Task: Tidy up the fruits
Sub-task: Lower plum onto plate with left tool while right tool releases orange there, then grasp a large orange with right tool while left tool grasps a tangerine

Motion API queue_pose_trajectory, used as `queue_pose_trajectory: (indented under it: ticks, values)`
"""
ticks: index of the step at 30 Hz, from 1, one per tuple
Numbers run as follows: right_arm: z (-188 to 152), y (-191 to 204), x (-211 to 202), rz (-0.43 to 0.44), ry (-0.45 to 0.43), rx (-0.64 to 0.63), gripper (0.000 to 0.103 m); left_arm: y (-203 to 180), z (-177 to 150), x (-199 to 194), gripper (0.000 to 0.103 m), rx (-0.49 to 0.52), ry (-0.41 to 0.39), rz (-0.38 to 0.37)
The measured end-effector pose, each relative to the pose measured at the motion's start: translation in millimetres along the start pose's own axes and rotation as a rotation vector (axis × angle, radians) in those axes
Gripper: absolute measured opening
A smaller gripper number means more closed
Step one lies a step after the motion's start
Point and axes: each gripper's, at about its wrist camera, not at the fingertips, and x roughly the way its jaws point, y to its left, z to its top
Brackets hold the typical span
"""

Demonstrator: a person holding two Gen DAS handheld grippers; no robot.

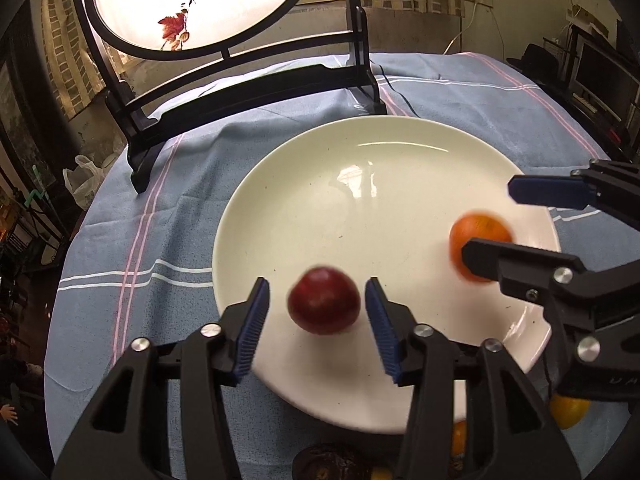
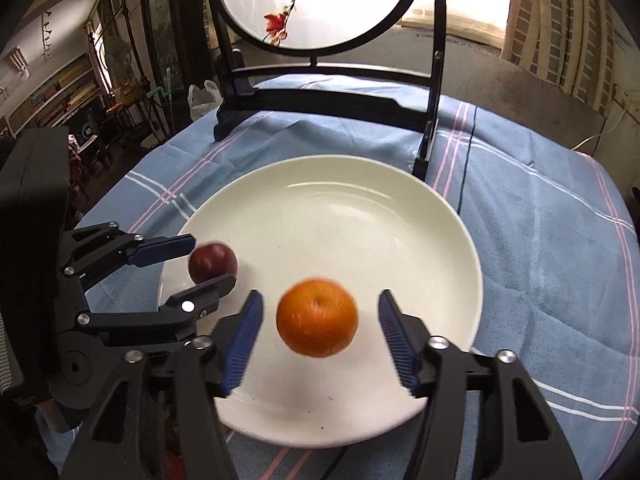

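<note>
**Two fruits framed by spread fingers over the plate**

The left gripper (image 1: 316, 324) is being held with its blue ribbed fingers (image 1: 253, 330) spread wide; the round dark-red plum (image 1: 323, 300) is sitting blurred between them, touched by neither pad. The right gripper (image 2: 320, 340) is likewise being held with its fingers (image 2: 240, 344) spread, and the round orange citrus fruit (image 2: 317, 317) is lying between them with gaps on both sides. Both fruits are being shown over the near part of the round white ceramic plate (image 1: 360, 152), the plum toward its left edge and the orange toward its right. The plate is being carried by the surface under a blue striped cloth (image 2: 540, 220). Behind it, a round painted screen in a black stand (image 2: 316, 0) is standing upright.
</note>
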Motion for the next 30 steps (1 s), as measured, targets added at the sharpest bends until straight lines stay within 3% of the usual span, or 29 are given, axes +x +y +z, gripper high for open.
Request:
queue_pose_trajectory:
  ticks: [8, 15, 23, 30]
  values:
    - [-13.0, -6.3, -40.3, 0.020, -0.057, 0.019, 0.068, 4.4, -7.4, -30.8, 0.059, 0.008, -0.060, -0.021]
    - [-79.3, 13.2, -95.4, 0.078, -0.039, -0.071, 0.068, 3.6, -55.1, -86.9, 0.061, 0.079, -0.130, -0.101]
    - [-159.5, 41.6, -118.3, 0.136, 0.064, -0.120, 0.068, -6.5, -125.5, -121.9, 0.063, 0.162, -0.096, -0.178]
    - [-171.9, 57.0, -95.1, 0.142, 0.114, -0.119, 0.068, -19.3, -163.3, -128.2, 0.064, 0.173, -0.042, -0.236]
